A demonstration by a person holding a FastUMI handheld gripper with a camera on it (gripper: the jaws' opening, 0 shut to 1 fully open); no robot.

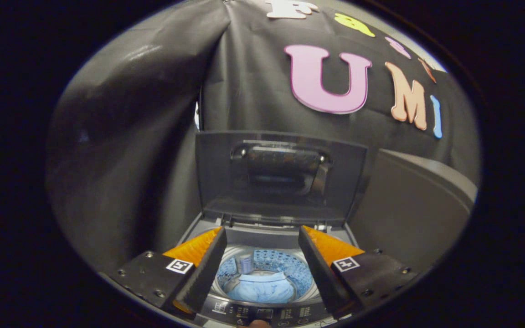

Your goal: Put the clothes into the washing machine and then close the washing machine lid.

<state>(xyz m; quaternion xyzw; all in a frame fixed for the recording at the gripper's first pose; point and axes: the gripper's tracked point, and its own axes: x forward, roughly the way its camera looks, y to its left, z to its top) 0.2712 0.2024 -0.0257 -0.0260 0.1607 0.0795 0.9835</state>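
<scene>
The gripper (261, 237) hung above the open top-loading washing machine (262, 314), its two orange-and-black fingers (198, 259) spread wide and holding nothing, the drum's mouth showing in the gap between them. Light blue clothes (262, 288) lay at the bottom of the blue-lit drum (285, 269), their folds too small and dim to make out, with a small pale cylinder-like object (245, 263) beside them that could not be identified. The dark lid (280, 175) stood upright beyond the fingers against the black cloth wall (121, 136), while the control panel was partly cut off below and its markings unreadable.
</scene>
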